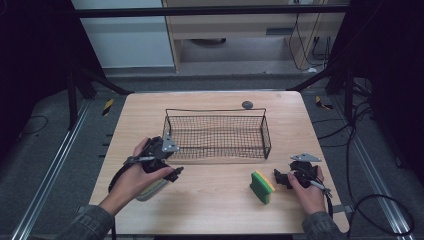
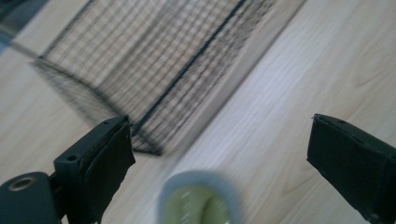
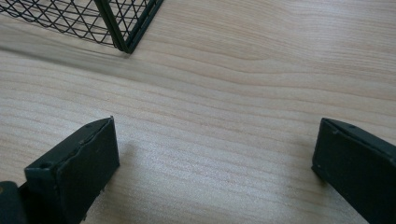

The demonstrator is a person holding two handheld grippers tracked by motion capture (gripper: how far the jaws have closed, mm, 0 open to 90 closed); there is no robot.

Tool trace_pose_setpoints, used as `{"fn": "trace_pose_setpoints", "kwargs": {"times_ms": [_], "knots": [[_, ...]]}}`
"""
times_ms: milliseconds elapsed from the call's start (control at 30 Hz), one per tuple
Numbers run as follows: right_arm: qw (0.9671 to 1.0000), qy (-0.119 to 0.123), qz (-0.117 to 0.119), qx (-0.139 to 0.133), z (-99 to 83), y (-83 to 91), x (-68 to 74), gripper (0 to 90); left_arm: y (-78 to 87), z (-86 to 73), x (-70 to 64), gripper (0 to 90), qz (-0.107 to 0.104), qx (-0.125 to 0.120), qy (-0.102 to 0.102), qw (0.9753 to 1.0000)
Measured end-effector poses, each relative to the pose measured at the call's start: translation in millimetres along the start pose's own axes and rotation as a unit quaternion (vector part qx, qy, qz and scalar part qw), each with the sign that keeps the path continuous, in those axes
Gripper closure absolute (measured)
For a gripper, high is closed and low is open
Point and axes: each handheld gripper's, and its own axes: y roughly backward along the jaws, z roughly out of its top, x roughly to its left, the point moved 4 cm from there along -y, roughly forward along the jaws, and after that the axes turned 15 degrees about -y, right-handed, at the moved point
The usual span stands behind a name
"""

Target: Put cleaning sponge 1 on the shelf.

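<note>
A: What could go wrong?
B: The left gripper point(image 1: 172, 172), jaws apart near the table's point(image 1: 210, 210) front-left corner, hovers over a grey-rimmed, green-topped container point(image 2: 198, 200); I'd judge a careless closing could tip it.
A: And the count?
B: One container, one wire basket point(image 1: 217, 134) mid-table, one sponge point(image 1: 262, 186) front-right beside the right gripper point(image 1: 278, 178), also spread wide with nothing between its jaws.

Mostly hidden under the left hand point(image 1: 134, 176) in the high view: a pale grey-green object point(image 1: 151, 189), kind not tellable. Blurred in the left gripper view — wire basket point(image 2: 154, 60) smeared, round grey-rimmed green thing point(image 2: 198, 200) cut off by the bottom edge. Cropped to one corner at the top of the right gripper view: basket point(image 3: 116, 23). Too small to identify — dark round item point(image 1: 247, 104) behind the basket.
</note>
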Motion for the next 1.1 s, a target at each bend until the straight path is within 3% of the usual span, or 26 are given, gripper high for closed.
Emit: {"fn": "trace_pose_setpoints", "kwargs": {"times_ms": [100, 133, 200, 233, 300, 433, 467, 533, 700, 1100], "knots": [[1.0, 0.0, 0.001, 0.001, 0.1, -0.1, -0.2, 0.4, 6.4, -7.8, 4.3, 6.4, 0.001, 0.001, 0.004, 1.0], [1.0, 0.001, 0.002, 0.001, 0.5, -0.5, -0.3, 0.4, 11.2, -15.9, 7.4, 8.5, -0.013, 0.009, 0.009, 0.9998], [1.0, 0.003, 0.003, 0.001, 1.1, -1.2, -0.5, 0.4, 13.5, -19.7, 8.3, 16.6, -0.019, 0.012, 0.005, 0.9997], [1.0, 0.003, 0.003, 0.001, 1.2, -1.3, -0.6, 0.4, 17.3, -26.6, 10.1, 16.0, -0.027, 0.026, -0.005, 0.9993], [1.0, 0.004, 0.003, 0.001, 1.2, -1.3, -0.6, 0.4, 18.1, -32.1, 12.4, 14.9, -0.025, 0.031, 0.0, 0.9992], [1.0, 0.003, 0.005, 0.002, 0.5, -0.5, -0.7, 0.4, 16.9, -37.7, 14.9, 7.9, -0.033, 0.032, 0.021, 0.9987], [1.0, 0.003, 0.005, 0.002, 0.5, -0.4, -0.7, 0.4, 11.9, -42.5, 13.5, 5.2, -0.052, 0.049, 0.031, 0.997], [1.0, 0.003, 0.005, 0.002, 0.5, -0.5, -0.7, 0.4, 5.9, -47.2, 12.5, 5.3, -0.042, 0.07, 0.023, 0.9964], [1.0, 0.003, 0.005, 0.002, 0.5, -0.5, -0.6, 0.4, -1.8, -52.2, 9.5, 5.6, -0.06, 0.078, 0.023, 0.9949], [1.0, 0.005, 0.005, 0.001, 1.1, -1.2, -1.0, 0.4, -11.6, -57.1, 4.2, 26.2, -0.085, 0.12, 0.01, 0.9891]]}}
